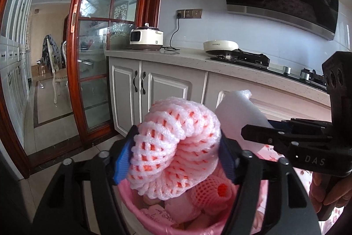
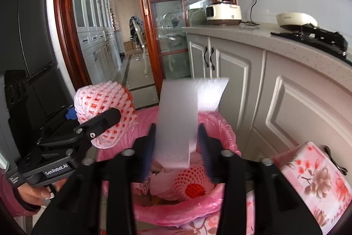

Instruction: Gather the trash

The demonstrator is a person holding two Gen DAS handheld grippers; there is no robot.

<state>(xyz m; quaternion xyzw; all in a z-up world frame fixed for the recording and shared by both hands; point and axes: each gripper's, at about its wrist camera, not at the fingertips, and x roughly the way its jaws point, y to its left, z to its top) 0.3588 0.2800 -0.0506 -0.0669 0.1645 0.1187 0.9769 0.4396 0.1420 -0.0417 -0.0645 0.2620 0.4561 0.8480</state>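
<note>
The main risk, as I judge it, is that a piece misses the pink plastic bin lined with a pink bag (image 2: 226, 131); both pieces are very light foam, so they can cling to a pad, drift sideways, or land on the full heap inside and roll out over the rim. The pink-and-white foam fruit net (image 1: 176, 147) looks bulky against the bin mouth — it hangs above the near-left part of the rim, not the middle. The flat white foam sheet (image 2: 182, 122) is tall and may tip onto the bin's far edge.

The left gripper (image 1: 173, 154) stands widely spread; its blue pads lie beside the net, whether pressing I cannot tell. The right gripper (image 2: 177, 147) is partly spread — small gaps show beside the sheet, so it seems released; the sheet hangs over the bin.
</note>
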